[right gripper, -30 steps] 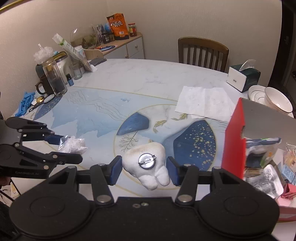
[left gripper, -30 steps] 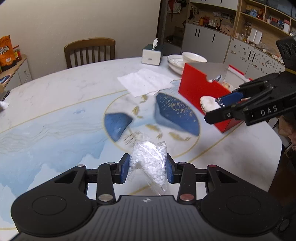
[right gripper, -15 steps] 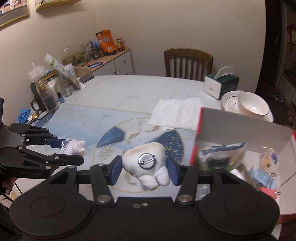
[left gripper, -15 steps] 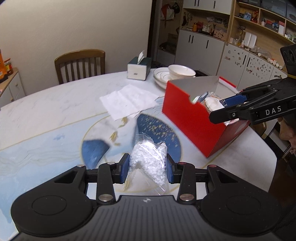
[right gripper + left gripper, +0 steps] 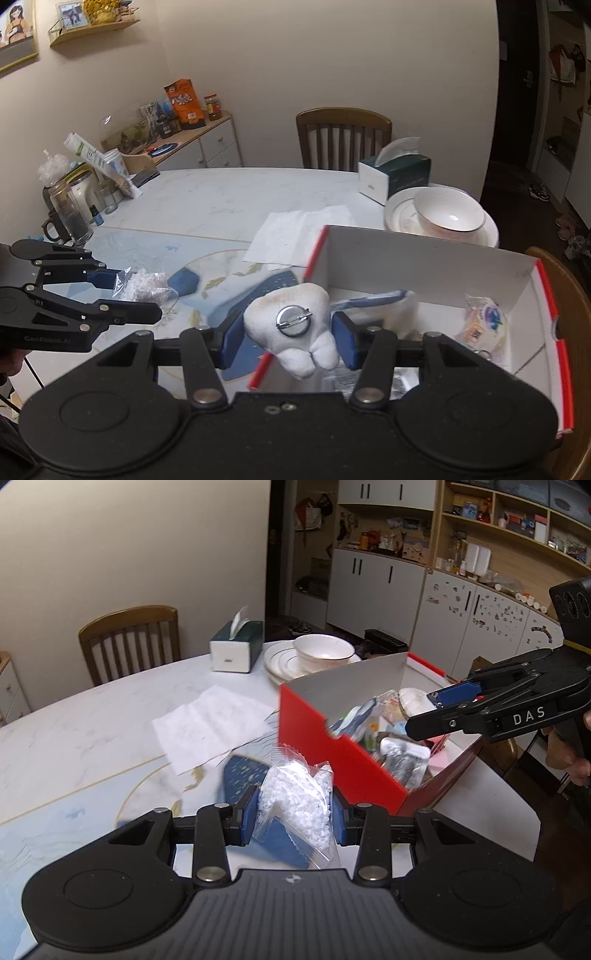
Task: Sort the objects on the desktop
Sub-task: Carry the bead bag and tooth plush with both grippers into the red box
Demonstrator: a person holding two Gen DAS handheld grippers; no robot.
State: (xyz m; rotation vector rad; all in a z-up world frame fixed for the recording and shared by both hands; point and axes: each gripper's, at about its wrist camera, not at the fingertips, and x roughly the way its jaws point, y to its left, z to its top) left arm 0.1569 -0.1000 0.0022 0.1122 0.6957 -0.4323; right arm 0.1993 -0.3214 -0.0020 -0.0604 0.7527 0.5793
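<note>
Tongs on the left [image 5: 294, 814] are clamped on a small clear zip bag of white beads [image 5: 301, 805], its blue pads [image 5: 248, 814] pressing both sides; the plastic is crinkled and its lower corner is cut off behind the tool's black body. The bag hangs above the marble-patterned worktop with blue and gold inlay [image 5: 92, 738], just short of the red cardboard box with white inner walls [image 5: 343, 771]. The right tongs [image 5: 289, 338] are closed on a white plush tooth with a round metal pin badge [image 5: 291, 330], held over the box's near left corner [image 5: 424, 258]. From the left wrist view the right tongs [image 5: 436, 710] hide most of the tooth, showing only a pale edge. The box's contents are blurred: packets, a blue-and-white item and a foil-like sachet cannot be identified further. A white paper napkin [image 5: 210, 727] lies flat on the worktop beside the box.
</note>
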